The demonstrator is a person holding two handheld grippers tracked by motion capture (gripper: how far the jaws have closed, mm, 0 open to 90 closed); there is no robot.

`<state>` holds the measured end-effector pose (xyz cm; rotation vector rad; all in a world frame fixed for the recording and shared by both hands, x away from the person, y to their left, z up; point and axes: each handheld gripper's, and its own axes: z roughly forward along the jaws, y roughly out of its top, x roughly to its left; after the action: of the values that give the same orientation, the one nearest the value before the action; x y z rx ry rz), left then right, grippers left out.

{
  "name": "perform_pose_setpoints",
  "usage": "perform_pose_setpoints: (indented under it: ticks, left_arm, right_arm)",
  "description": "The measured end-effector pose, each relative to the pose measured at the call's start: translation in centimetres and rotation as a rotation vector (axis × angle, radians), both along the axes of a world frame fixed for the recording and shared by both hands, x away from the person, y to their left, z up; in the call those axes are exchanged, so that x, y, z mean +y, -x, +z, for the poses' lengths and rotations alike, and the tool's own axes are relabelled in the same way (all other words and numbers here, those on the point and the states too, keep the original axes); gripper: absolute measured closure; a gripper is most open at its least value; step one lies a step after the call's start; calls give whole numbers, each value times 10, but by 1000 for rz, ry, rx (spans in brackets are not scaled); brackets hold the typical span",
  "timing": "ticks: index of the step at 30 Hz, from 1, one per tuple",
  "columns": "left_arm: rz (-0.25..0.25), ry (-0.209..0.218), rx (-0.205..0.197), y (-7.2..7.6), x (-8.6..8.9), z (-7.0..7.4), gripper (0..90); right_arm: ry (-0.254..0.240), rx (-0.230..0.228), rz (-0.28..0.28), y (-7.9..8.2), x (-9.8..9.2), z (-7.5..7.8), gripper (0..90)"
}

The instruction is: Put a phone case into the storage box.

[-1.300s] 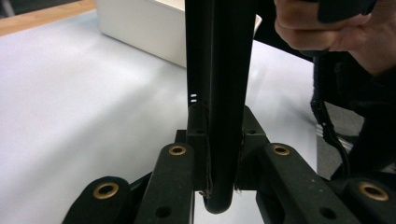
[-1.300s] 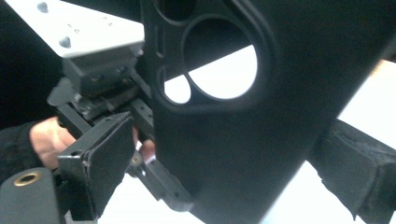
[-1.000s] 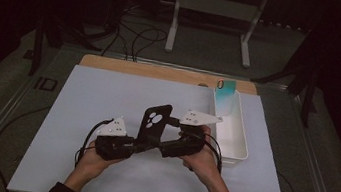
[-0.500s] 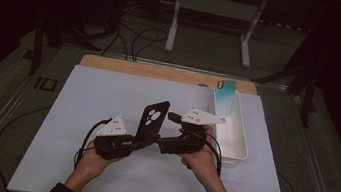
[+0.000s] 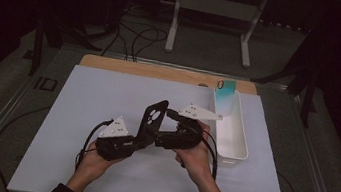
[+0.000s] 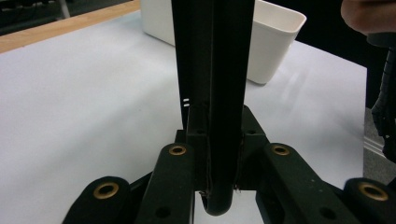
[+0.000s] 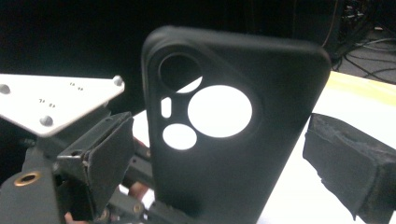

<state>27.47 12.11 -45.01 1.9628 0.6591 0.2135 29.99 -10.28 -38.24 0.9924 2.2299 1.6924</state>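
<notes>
Two grippers meet over the middle of the white table (image 5: 80, 113), with a black phone case (image 5: 153, 119) standing upright between them; from the high view the left gripper (image 5: 138, 139) comes in low from the left and the right gripper (image 5: 165, 138) from the right, each under its grey three-cornered plate, though the jaws themselves are too dark there to read. The left gripper view settles its side: the case (image 6: 215, 70) runs edge-on straight up the middle, its rounded bottom edge seated between the two black jaws, which are clamped tight against it; behind it sits the white bin (image 6: 275, 32) on the table. The right gripper view shows what the other does not, the case's (image 7: 224, 154) back face with its round camera cut-outs letting the bright table through; here the right gripper's (image 7: 233, 172) padded jaws stand wide apart on either side of the case, touching neither face. In the high view the bin (image 5: 239, 146) lies just right of the right hand (image 5: 197, 158), a teal item (image 5: 225, 87) at its far end.
</notes>
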Motion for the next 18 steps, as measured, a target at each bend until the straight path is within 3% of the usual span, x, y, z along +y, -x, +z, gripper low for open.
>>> perform_pose_setpoints:
  ticks: [7, 18]
  left_arm:
    - [-6, 0, -1, 2, -4, -1, 807]
    - [-11, 11, 15, 2, -8, -4, 804]
  right_arm:
    - [9, 6, -39, -3, 7, 2, 109]
    - [15, 7, -55, -4, 11, 0, 122]
